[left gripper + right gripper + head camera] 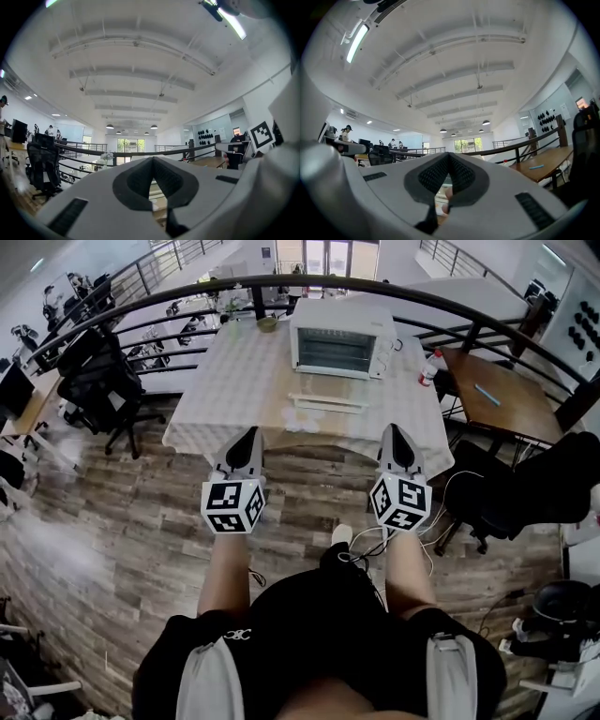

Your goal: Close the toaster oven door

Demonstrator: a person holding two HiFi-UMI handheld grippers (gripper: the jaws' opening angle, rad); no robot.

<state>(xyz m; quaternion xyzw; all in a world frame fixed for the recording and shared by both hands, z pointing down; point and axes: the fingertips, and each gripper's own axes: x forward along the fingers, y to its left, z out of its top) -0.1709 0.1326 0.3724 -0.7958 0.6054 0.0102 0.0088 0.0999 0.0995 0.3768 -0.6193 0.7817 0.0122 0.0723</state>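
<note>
In the head view a white toaster oven (342, 338) stands at the far side of a table with a pale checked cloth (234, 381). Its glass front faces me. Just in front of it lies a flat pale tray-like piece (328, 401); I cannot tell whether it is the door. My left gripper (249, 435) and right gripper (395, 433) hang side by side over the wooden floor, short of the table's near edge, pointing at the oven. Both are shut with nothing between the jaws, as the left gripper (153, 159) and right gripper (449, 154) show in their own views.
A black office chair (98, 381) stands left of the table. To the right are a brown wooden table (502, 395), a small bottle (429, 367) and a dark chair (534, 488). A curved black railing (281, 282) runs behind. Cables (375, 540) lie on the floor.
</note>
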